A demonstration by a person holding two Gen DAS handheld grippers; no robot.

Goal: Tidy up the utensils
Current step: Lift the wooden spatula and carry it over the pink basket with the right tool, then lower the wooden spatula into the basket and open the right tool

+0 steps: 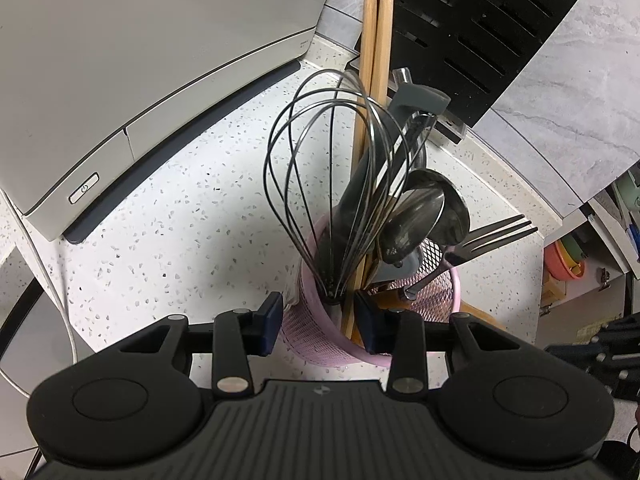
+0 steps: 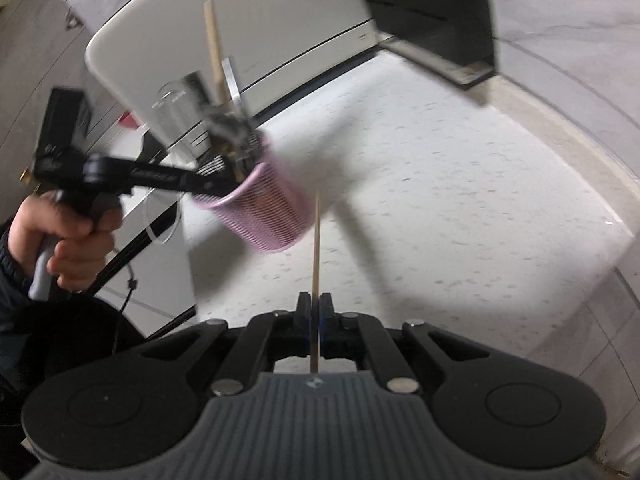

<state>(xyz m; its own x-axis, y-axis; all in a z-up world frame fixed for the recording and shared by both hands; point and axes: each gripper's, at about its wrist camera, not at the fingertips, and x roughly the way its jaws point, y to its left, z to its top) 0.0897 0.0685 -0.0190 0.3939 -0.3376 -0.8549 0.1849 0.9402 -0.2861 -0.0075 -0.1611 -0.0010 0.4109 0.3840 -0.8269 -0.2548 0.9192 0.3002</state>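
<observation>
Left wrist view: left gripper (image 1: 318, 322) clamps the pink mesh holder's (image 1: 312, 332) rim on the speckled counter (image 1: 180, 220); open counter lies left of it. Right gripper (image 2: 315, 314) pinches one chopstick (image 2: 316, 248) near the blurred holder.

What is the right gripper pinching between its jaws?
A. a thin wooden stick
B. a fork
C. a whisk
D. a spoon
A: in the right wrist view the right gripper has its jaws shut on a thin wooden stick, apart from the pink mesh cup.

two spoons (image 1: 416, 220), three chopsticks (image 1: 366, 80)
</observation>
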